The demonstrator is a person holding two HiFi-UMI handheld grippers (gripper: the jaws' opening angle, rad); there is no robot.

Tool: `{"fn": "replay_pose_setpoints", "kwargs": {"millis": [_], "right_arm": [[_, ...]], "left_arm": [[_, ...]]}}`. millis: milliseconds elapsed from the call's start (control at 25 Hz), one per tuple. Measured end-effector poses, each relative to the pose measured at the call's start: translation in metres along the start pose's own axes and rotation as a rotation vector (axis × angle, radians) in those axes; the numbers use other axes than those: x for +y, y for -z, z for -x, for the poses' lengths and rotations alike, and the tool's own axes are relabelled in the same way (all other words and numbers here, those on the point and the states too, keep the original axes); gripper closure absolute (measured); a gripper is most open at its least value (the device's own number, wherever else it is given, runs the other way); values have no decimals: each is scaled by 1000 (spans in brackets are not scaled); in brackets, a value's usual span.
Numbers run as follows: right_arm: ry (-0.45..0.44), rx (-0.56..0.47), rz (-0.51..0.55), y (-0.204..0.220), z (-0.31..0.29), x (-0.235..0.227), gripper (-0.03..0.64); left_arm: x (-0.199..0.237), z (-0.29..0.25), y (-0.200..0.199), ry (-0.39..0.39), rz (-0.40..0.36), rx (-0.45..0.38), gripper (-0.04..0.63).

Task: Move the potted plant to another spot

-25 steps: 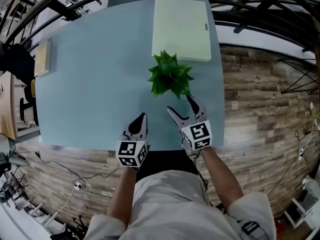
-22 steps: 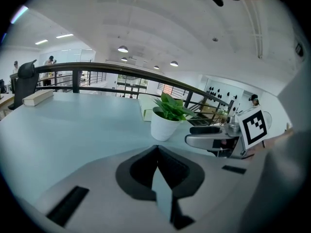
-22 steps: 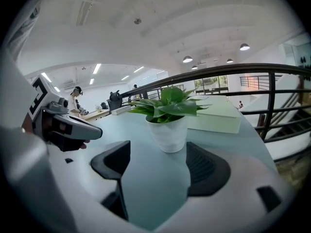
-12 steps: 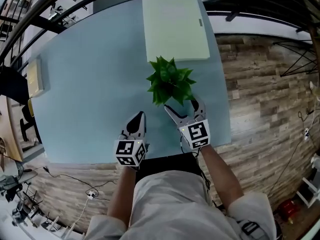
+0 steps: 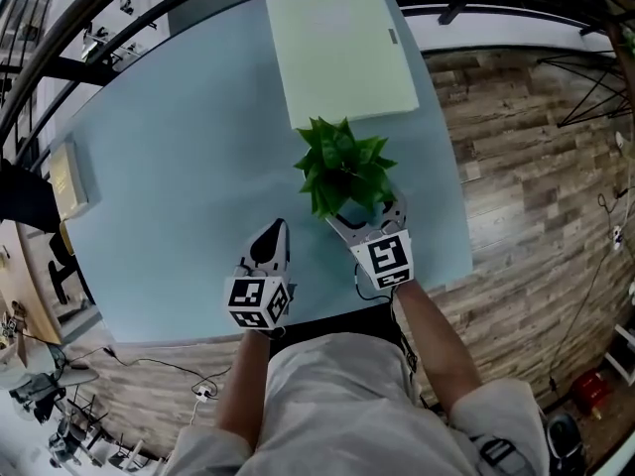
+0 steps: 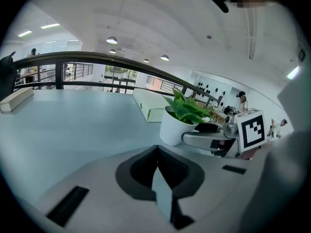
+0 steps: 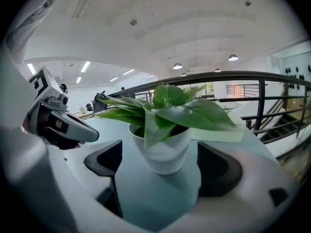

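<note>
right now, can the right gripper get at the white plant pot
Probably yes. The right gripper has its jaws opening, one on each side of the white pot, not pressing on it. Nothing blocks it: the leaves spread above the jaws, and the shut left gripper sits off to the side.

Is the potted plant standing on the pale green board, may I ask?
No, the potted plant stands on the blue table, short of the board.
</note>
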State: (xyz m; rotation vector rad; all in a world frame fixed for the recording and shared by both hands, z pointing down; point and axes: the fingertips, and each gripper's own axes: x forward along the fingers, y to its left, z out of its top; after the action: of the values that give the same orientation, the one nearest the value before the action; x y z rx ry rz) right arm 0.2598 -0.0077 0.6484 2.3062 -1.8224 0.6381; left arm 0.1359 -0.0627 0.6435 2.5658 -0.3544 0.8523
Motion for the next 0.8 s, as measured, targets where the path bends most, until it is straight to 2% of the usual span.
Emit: {"fn": "replay_pose_setpoints", "kwargs": {"millis": [240, 400, 600, 800], "right_arm": [[50, -36, 13, -12, -11, 0, 121], [98, -82, 13, -17, -19, 0, 115], [133, -65, 35, -16, -25, -3, 115], [127, -57, 45, -19, -24, -3, 124]], "left_arm": [[9, 0, 6, 22, -17, 47, 584], [10, -4, 1, 53, -68, 56, 584], [6, -8, 0, 77, -92, 66, 584], [-1, -10, 2, 103, -100, 77, 584]]}}
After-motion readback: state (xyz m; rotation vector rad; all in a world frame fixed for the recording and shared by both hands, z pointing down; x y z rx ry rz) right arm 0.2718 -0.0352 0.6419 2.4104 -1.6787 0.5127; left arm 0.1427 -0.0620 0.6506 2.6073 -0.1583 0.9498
